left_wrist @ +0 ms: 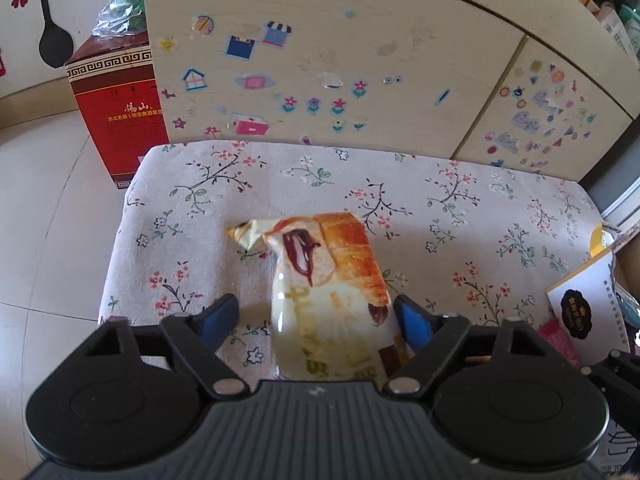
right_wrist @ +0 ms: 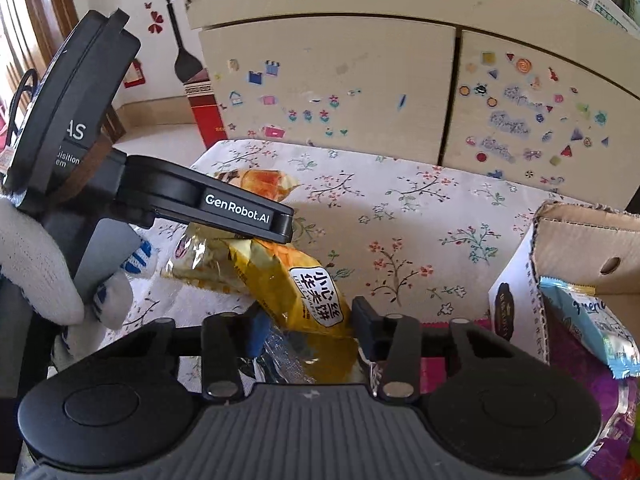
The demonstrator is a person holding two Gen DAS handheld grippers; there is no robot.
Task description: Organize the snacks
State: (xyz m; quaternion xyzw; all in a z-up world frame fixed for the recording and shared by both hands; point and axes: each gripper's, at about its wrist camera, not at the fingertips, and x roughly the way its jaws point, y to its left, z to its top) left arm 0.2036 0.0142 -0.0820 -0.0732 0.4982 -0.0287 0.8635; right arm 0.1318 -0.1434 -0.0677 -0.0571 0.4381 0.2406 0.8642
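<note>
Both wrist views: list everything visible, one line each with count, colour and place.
croissant packet: one, cream and golden, on the cloth between the left fingers.
waffle packet: one, yellow, between the right fingers.
floral tablecloth: one, pale, covering the table.
cardboard box: one, brown and white, table's right edge.
blue snack packet: one, by the box.
red carton: one, on the floor.
stickered cabinet: one, beige, behind the table.
left gripper: black, blue pads.
right gripper: black.
gloved hand: white.

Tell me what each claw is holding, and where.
Left claw: cream croissant-print packet, near end, left pad apparently clear. Right claw: yellow waffle packet, near end.
</note>
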